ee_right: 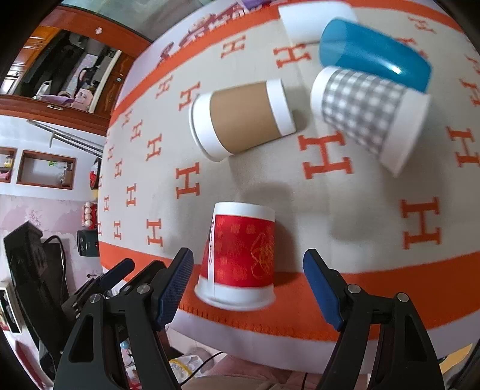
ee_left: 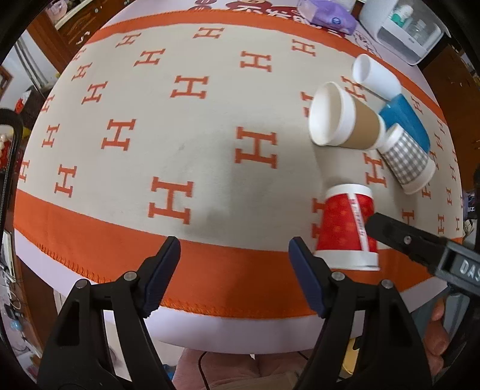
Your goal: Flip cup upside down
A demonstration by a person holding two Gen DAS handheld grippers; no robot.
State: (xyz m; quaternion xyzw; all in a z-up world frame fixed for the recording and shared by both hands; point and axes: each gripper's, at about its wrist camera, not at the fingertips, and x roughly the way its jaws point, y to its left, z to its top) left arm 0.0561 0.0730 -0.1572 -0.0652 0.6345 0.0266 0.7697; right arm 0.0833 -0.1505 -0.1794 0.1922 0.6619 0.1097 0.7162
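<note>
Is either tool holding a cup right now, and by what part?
Neither. Both tools are open; the right tool straddles the upside-down red cup without touching it.

A lived-in home: the tabletop [ee_left: 186, 327] wears an orange-and-cream H-patterned blanket [ee_left: 192, 126], carved wooden cabinets [ee_right: 75, 69] hold household clutter, a wall niche [ee_right: 45, 169] displays knick-knacks, and a tissue pack [ee_left: 327, 13] lies nearby.

1. The cloth [ee_right: 264, 180] is showing cream with orange H letters and an orange border.
2. The red cup [ee_right: 240, 255] is wearing red with gold marks — white bands at both ends.
3. The brown cup [ee_right: 243, 117] is showing tan between white ends.
4. The check cup [ee_right: 363, 111] is wearing grey-and-white gingham.
5. The blue cup [ee_right: 375, 54] is showing plain blue — the white cup [ee_left: 378, 76] plain white.
</note>
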